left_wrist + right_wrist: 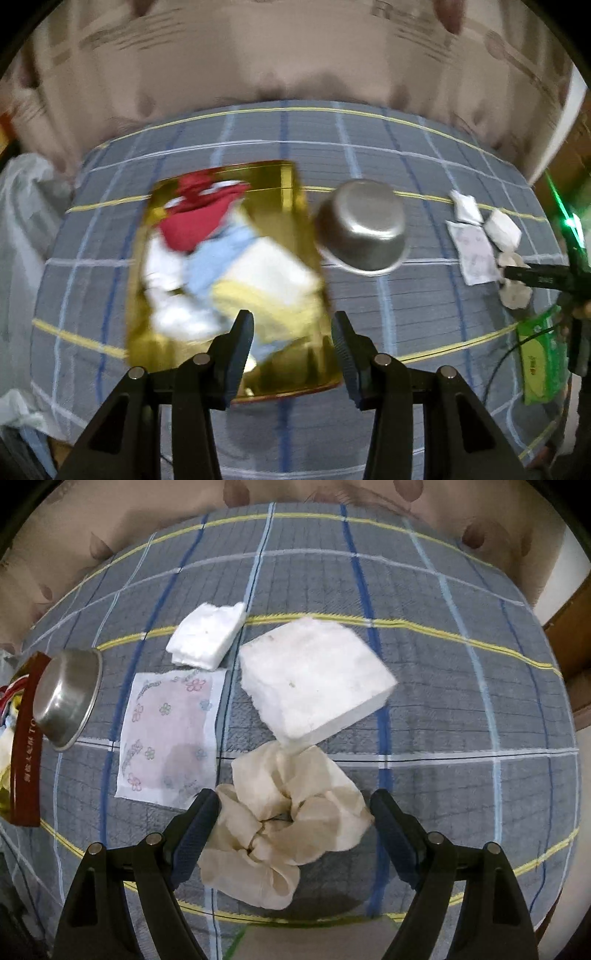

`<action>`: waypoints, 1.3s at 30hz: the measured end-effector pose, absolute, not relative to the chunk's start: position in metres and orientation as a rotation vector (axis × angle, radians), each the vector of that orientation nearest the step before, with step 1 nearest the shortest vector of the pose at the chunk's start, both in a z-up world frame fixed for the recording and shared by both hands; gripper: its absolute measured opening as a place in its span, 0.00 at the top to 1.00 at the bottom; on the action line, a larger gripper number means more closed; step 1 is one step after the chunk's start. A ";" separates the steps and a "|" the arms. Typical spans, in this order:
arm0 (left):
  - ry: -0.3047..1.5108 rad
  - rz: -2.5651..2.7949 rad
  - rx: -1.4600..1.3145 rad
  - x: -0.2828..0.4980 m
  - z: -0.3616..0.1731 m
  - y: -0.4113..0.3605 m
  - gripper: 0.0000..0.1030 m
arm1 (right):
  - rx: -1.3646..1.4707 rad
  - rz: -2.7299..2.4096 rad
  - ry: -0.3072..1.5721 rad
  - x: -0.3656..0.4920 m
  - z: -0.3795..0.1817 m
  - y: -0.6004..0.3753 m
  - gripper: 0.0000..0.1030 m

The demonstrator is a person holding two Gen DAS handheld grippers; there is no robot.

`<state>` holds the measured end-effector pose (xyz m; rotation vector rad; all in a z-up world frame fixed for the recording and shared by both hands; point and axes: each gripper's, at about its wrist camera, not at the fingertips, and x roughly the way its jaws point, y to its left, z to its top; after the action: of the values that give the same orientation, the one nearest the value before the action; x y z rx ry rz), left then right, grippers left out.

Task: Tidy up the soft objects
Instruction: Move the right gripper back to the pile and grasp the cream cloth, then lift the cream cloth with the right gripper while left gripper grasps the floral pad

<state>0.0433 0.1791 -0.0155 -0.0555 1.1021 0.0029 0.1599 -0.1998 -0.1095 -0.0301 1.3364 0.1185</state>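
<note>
Our right gripper stands released, jaws straddling the cream scrunchie on the plaid cloth; white foam block beyond. Our left gripper stands released over the gold tin of fabrics, steel bowl beside it.

Left gripper, jaws apart and empty, points down over the near edge of a gold tray resting on a grey plaid cloth. Inside the tray lie blurred soft items: a red cloth at the far end, a light blue piece, white pieces and a pale yellow piece. An upturned steel bowl sits just beside the tray's right edge.
</note>
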 end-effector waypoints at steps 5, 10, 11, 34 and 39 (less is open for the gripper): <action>1.133 -0.084 -0.031 0.066 -0.024 0.135 0.57 | -0.046 0.146 1.351 0.162 -0.116 -0.195 0.33; 1.169 -0.157 -0.011 0.082 -0.033 0.094 0.57 | -0.100 0.173 1.328 0.161 -0.116 -0.191 0.48; 1.174 -0.170 -0.003 0.084 -0.035 0.087 0.57 | -0.107 0.175 1.324 0.159 -0.115 -0.189 0.55; 1.197 -0.361 -0.096 0.120 -0.054 -0.014 0.43 | 0.168 0.094 0.929 0.083 -0.032 -0.251 0.86; 1.218 -0.331 -0.112 0.137 -0.062 -0.036 0.42 | 0.246 0.035 0.904 0.080 -0.037 -0.274 0.86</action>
<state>0.1369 -0.0363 -0.0624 -0.1115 1.2178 -0.3306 0.0801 -0.2739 -0.0372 0.2464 0.9038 0.0354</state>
